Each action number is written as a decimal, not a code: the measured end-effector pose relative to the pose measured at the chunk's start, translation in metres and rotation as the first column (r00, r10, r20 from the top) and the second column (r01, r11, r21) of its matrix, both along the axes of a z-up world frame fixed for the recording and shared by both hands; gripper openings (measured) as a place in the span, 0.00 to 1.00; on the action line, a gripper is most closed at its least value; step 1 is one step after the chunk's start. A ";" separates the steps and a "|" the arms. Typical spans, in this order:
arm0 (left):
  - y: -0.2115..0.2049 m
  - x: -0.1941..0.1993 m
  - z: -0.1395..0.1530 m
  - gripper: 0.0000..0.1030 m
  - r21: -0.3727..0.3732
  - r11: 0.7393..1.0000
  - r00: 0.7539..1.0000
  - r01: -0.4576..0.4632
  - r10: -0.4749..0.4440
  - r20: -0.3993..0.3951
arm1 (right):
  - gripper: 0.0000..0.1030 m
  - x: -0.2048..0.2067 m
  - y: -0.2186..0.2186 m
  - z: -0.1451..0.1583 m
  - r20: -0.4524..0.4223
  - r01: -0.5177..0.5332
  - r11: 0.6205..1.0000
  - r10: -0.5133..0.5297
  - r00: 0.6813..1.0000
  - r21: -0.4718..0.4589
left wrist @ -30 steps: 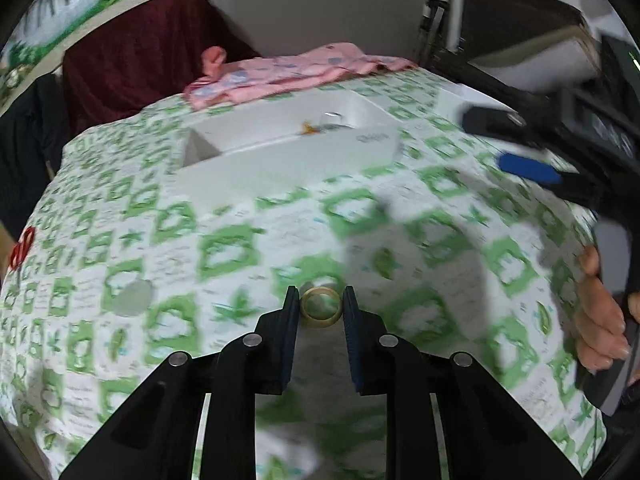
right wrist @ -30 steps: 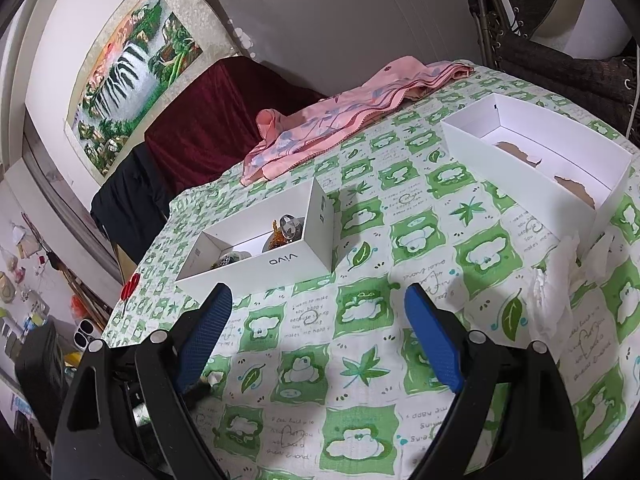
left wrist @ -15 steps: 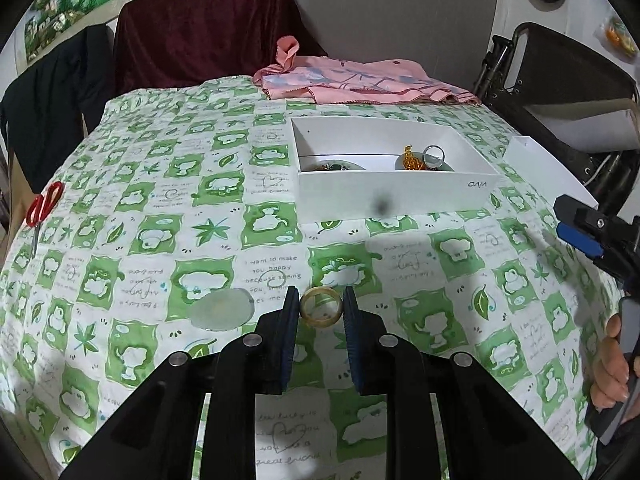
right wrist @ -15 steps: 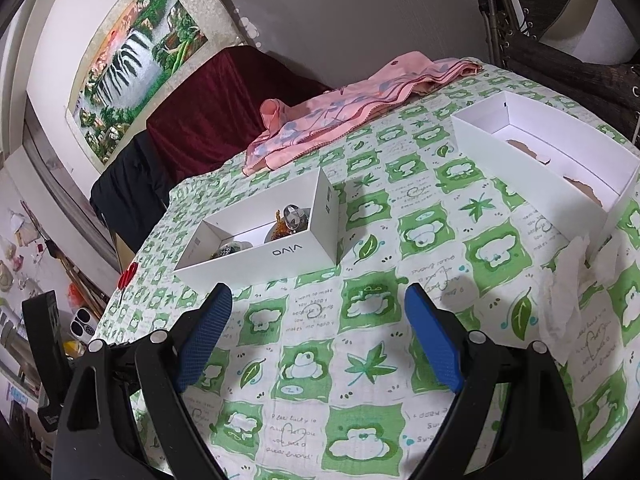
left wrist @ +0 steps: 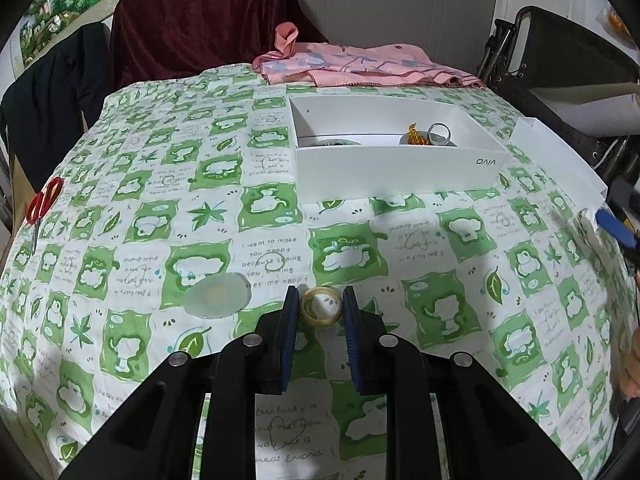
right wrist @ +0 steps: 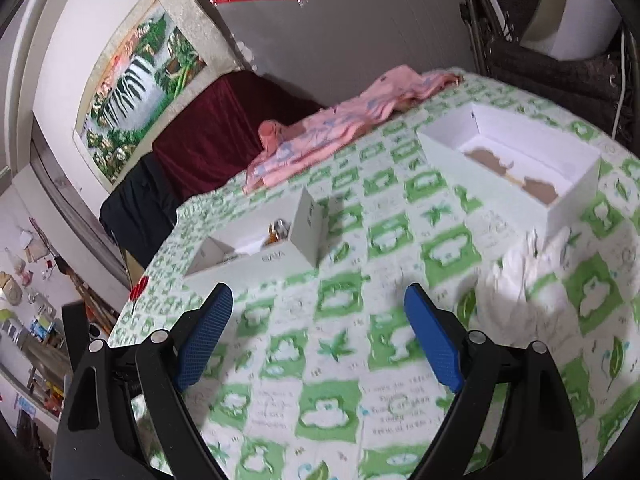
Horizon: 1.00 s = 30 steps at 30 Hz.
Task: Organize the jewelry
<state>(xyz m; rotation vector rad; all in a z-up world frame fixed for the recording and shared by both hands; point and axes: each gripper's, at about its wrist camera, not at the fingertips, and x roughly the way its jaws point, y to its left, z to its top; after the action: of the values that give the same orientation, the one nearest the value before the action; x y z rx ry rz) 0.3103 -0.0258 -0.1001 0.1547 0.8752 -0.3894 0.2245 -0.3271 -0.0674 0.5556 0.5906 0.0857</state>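
My left gripper (left wrist: pixel 321 307) is shut on a gold ring (left wrist: pixel 321 307), held between its blue pads above the green-and-white tablecloth (left wrist: pixel 140 216). A white box (left wrist: pixel 396 172) sits ahead and slightly right, with a gold trinket (left wrist: pixel 416 136) and a silver ring (left wrist: pixel 439 133) inside. A round translucent disc (left wrist: pixel 218 295) lies on the cloth just left of the gripper. My right gripper (right wrist: pixel 318 332) is open and empty, hovering over the cloth. The same white box (right wrist: pixel 260 250) lies beyond its left finger.
A second, larger white box (right wrist: pixel 516 168) stands at the right. Crumpled white tissue (right wrist: pixel 516 276) lies in front of it. A pink cloth (left wrist: pixel 360 66) lies at the table's far edge. Red scissors (left wrist: pixel 42 204) lie at the far left. Chairs stand behind.
My left gripper has kept the gold ring and swung so the white box now sits ahead and nearer. My right gripper stays open and has shifted a little.
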 end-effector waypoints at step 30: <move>0.025 0.000 0.008 0.32 -0.119 0.991 0.998 -0.055 0.052 -0.032 | 0.81 0.011 0.025 -0.009 -0.062 -0.078 0.993 0.073 0.995 -0.083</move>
<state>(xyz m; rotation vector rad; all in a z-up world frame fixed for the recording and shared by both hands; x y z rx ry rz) 0.3099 -0.0008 -0.0918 0.0148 0.8804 -0.3935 0.2352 -0.3023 -0.0764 0.4537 0.6697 0.1153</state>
